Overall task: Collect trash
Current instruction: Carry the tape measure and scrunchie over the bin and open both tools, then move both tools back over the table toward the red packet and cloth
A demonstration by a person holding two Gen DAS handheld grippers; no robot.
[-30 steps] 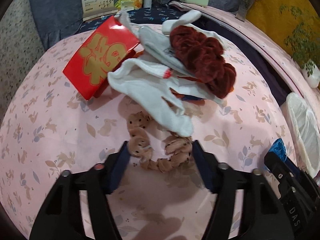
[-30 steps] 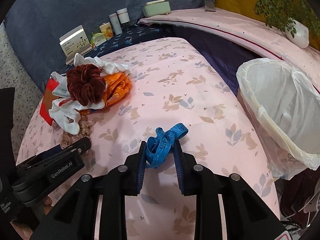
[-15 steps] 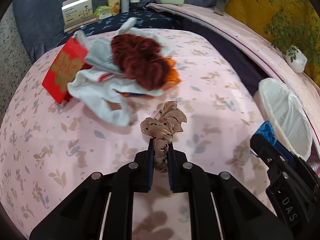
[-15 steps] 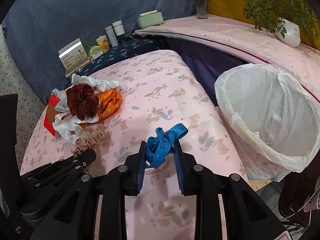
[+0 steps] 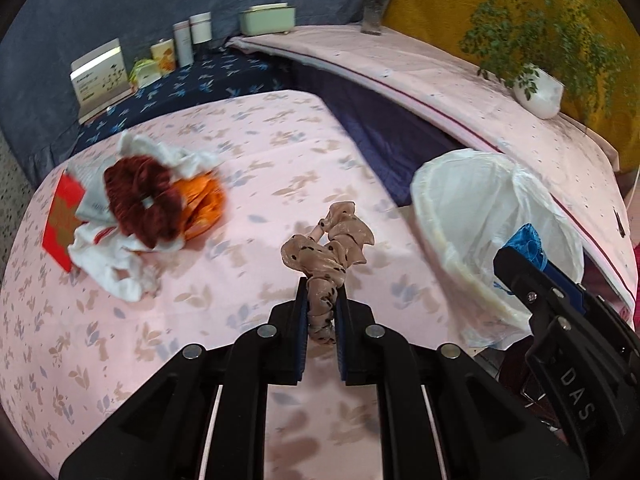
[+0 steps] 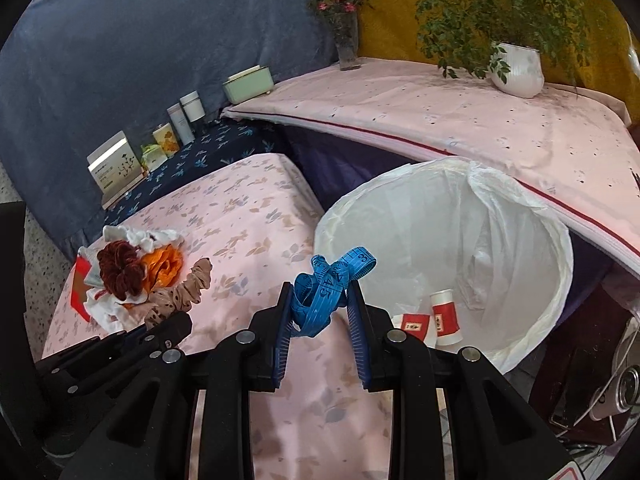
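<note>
Numbers "45" show on the crumpled blue tape measure (image 6: 326, 286) pinched by the right gripper (image 6: 320, 308) near the white-lined bin (image 6: 520, 216). Left gripper (image 5: 321, 312) squeezes a spotted tan scrunchie (image 5: 326, 256). Right gripper reads "DAS".

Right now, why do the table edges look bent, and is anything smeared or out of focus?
Left wrist view: the fisheye lens bows the pink table, dark corners frame it, and the cloth pile is motion-smeared while the left claw and its tan scrunchie stay sharp. Right wrist view: same bowing, but the blue tape measure and bin look crisp; soft shadows.
</note>
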